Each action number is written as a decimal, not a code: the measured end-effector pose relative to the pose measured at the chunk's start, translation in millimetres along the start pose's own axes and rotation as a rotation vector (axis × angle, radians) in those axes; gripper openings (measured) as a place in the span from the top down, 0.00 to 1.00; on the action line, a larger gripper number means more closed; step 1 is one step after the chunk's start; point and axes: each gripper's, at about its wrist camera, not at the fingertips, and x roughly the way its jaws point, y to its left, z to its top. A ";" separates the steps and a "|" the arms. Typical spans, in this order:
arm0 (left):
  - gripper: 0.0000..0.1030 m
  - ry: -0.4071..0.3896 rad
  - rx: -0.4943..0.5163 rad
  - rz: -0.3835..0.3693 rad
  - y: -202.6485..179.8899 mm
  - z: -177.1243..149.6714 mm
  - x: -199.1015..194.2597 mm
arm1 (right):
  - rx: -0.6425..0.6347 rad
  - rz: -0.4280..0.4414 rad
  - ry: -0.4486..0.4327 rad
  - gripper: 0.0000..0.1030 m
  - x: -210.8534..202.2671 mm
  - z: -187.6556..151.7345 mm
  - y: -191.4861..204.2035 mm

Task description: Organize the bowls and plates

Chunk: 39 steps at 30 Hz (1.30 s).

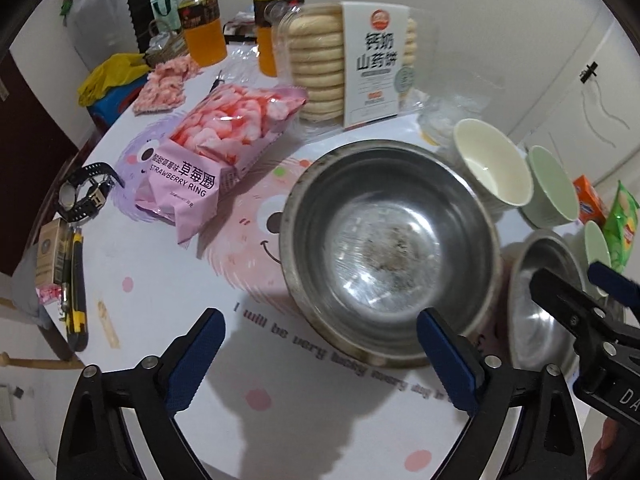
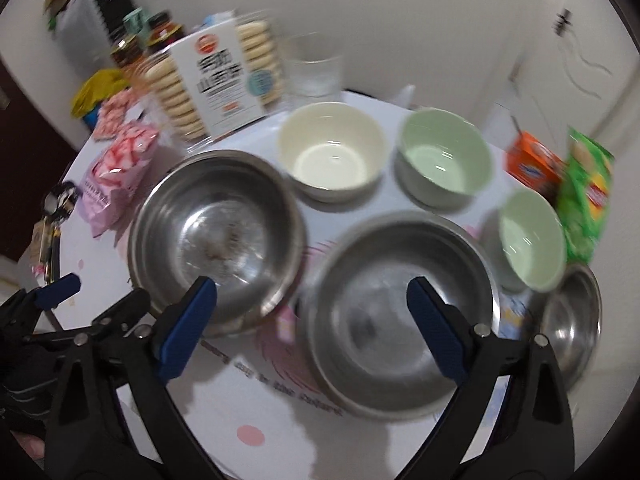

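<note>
A large steel bowl (image 1: 390, 248) stands on the table in the left wrist view, just beyond my open, empty left gripper (image 1: 320, 354); it also shows in the right wrist view (image 2: 216, 240). A second steel bowl (image 2: 404, 308) sits right in front of my open, empty right gripper (image 2: 312, 324); it also shows in the left wrist view (image 1: 540, 300). A cream bowl (image 2: 332, 152), a green bowl (image 2: 444, 160), a smaller green bowl (image 2: 532, 236) and a small steel bowl (image 2: 572, 316) stand behind and to the right.
A pink strawberry-ring snack bag (image 1: 208, 156), a box of biscuits (image 1: 352, 64), two juice bottles (image 1: 200, 20), a watch (image 1: 84, 192) and a utility knife (image 1: 76, 300) crowd the table's left and back. A glass (image 2: 316, 68), orange box (image 2: 532, 164) and green chip bag (image 2: 584, 200) stand right.
</note>
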 end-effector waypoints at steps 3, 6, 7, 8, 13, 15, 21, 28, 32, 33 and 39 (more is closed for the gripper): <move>0.12 0.024 -0.015 -0.004 7.6 6.4 13.5 | -0.040 0.017 0.029 0.13 17.0 11.5 7.8; 0.16 0.054 -0.027 -0.015 14.0 12.9 27.0 | -0.041 0.061 0.100 0.29 39.4 20.6 7.8; 0.19 0.061 -0.030 -0.019 15.9 14.7 30.8 | -0.037 0.072 0.120 0.33 47.0 23.2 7.7; 0.22 0.070 -0.035 -0.023 18.4 17.4 35.8 | -0.040 0.071 0.131 0.34 51.9 25.0 8.1; 0.33 0.113 -0.064 -0.050 25.8 23.8 52.7 | -0.053 0.051 0.174 0.37 71.3 30.8 8.8; 0.45 0.146 -0.074 -0.088 28.1 25.7 61.9 | -0.054 0.064 0.192 0.44 78.1 33.1 8.0; 0.79 0.211 -0.078 -0.108 27.0 29.0 80.7 | -0.033 0.050 0.227 0.58 93.1 35.3 8.0; 0.83 0.202 -0.041 -0.098 26.4 34.9 80.2 | -0.004 0.032 0.244 0.83 99.9 35.1 2.2; 0.83 0.182 -0.010 -0.083 20.6 33.8 63.1 | 0.008 0.046 0.228 0.83 93.5 30.0 1.3; 0.83 0.178 -0.002 -0.082 21.3 32.9 58.2 | 0.018 0.049 0.224 0.83 90.6 28.5 2.0; 0.83 0.163 0.045 -0.095 31.3 25.6 30.9 | 0.045 0.064 0.197 0.83 58.3 9.5 9.0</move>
